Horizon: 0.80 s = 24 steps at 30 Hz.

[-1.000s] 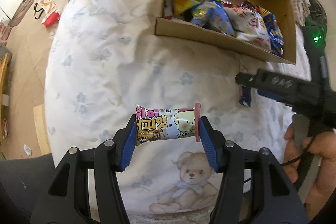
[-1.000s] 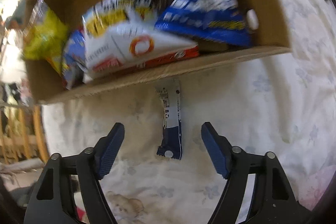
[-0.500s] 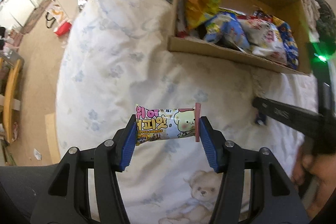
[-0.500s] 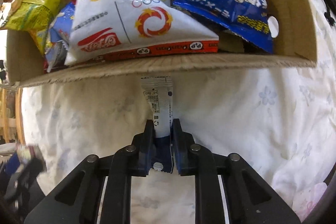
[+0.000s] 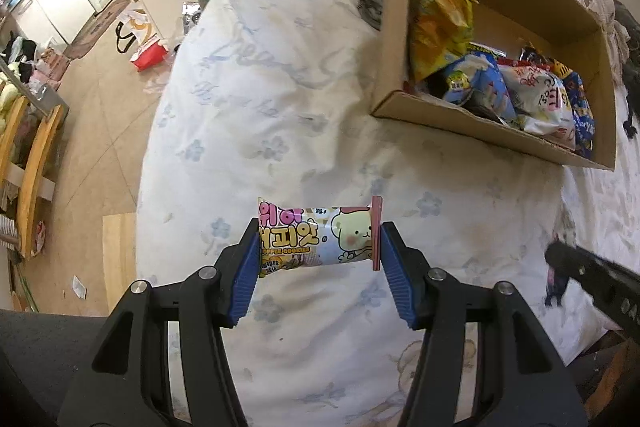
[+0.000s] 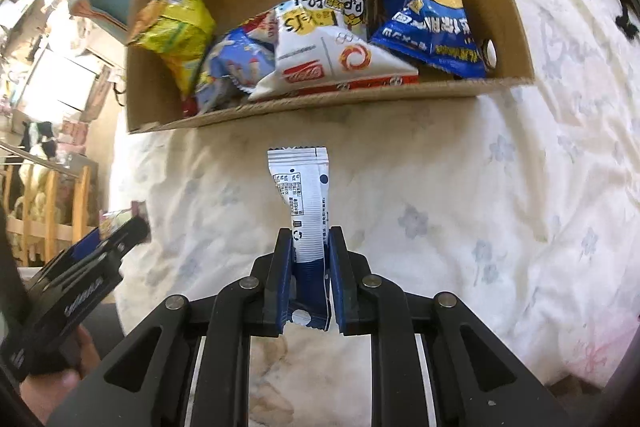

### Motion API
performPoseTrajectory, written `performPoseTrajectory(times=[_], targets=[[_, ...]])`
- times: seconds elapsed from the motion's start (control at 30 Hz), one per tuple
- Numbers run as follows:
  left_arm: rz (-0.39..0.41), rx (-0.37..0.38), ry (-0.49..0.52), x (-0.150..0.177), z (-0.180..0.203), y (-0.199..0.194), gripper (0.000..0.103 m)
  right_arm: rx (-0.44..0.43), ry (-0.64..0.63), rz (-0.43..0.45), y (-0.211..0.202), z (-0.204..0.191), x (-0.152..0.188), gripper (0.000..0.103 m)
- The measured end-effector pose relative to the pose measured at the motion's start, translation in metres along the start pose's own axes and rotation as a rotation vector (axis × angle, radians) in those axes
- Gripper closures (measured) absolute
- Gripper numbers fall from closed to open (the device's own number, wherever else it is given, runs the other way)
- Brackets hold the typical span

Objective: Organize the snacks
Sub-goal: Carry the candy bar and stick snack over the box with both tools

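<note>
Am holding cookie pack (image 5: 320, 241) crosswise in left tongs (image 5: 318, 263), pads clamped on its ends, pack hanging over quilt (image 5: 280, 115). Am gripping stick pack (image 6: 306, 223) by lower end in right tongs (image 6: 309, 267), jaws pinched tight, upper end sticking out ahead. Box (image 6: 320, 103) lying ahead of both. Am judging: carrying both over near wall, clearing rim, releasing into gaps beside bags (image 6: 344, 63).

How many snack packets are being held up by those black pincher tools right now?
2. A pastel cookie packet with a cartoon puppy sits crosswise in the left gripper; a slim white-and-blue wrapper is pinched upright in the right gripper. More packets lie in the cardboard box.
</note>
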State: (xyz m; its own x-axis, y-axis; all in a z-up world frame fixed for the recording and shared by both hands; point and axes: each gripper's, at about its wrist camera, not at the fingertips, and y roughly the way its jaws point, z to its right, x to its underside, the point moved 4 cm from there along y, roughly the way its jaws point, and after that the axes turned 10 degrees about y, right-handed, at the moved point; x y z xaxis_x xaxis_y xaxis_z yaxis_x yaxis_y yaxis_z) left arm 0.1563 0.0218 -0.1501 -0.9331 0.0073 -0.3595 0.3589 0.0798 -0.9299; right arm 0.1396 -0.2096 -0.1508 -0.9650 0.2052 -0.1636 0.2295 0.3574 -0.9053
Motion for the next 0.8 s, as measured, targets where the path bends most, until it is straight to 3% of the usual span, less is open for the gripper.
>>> performPoseTrajectory(times=[0.27,0.47,0.67,0.8], targets=[[0.042,-0.053,0.021,0.0,-0.007,-0.01,0.05,-0.072,0.005,0.049,-0.028,0.001,0.013,0.085],[0.119,-0.058,-0.012,-0.005,-0.014,-0.025,0.05,-0.132,0.044,0.187,-0.061,0.007,0.004,0.084],[0.321,-0.096,-0.004,-0.019,-0.013,-0.068,0.05,-0.241,0.048,0.417,-0.114,0.005,-0.007,0.085],[0.403,-0.071,-0.028,-0.033,-0.016,-0.092,0.05,-0.253,0.044,0.497,-0.135,0.004,-0.017,0.084]])
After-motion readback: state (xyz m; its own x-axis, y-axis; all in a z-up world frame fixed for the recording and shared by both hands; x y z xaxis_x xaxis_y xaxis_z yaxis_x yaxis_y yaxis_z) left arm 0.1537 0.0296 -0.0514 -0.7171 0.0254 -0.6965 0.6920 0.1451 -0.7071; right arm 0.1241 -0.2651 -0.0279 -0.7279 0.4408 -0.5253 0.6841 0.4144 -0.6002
